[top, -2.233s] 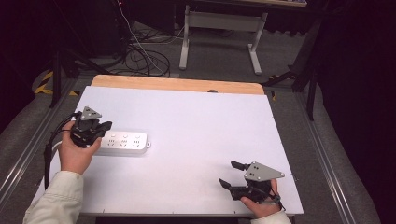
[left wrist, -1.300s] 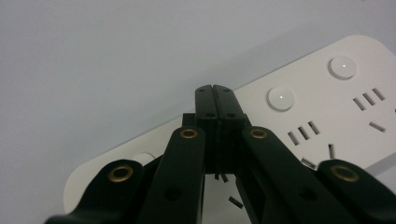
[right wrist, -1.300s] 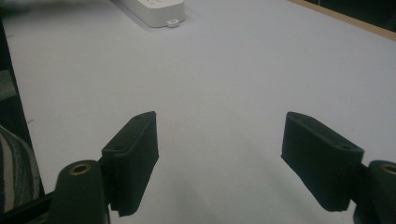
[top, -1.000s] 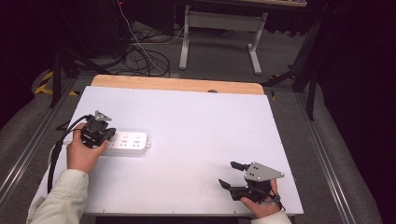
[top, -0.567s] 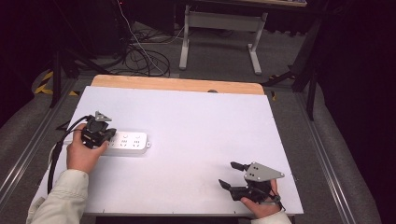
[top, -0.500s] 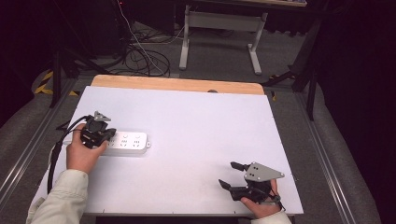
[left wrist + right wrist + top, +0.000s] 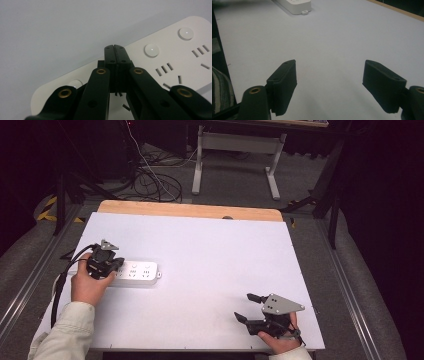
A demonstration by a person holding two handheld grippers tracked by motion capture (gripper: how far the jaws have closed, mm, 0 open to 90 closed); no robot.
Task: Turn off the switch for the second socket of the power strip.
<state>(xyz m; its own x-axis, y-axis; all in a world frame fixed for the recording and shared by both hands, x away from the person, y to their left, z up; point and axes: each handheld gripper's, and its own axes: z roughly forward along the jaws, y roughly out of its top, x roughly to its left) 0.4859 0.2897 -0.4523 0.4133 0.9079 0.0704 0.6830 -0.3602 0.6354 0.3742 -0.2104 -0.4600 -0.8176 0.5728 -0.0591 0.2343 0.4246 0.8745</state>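
Your left gripper point(image 7: 115, 47) has its jaws pressed together with nothing between them, tips resting over the white power strip point(image 7: 136, 271) near one of its round buttons point(image 7: 151, 50); the strip lies flat at the left side of the white table point(image 7: 210, 250). Your right gripper point(image 7: 246, 307) sits near the table's right front corner, jaws spread wide and empty, well apart from the strip. Nothing pins the strip, so an off-centre push could slide or swivel it, and the narrow tips may slip off the button's domed top.
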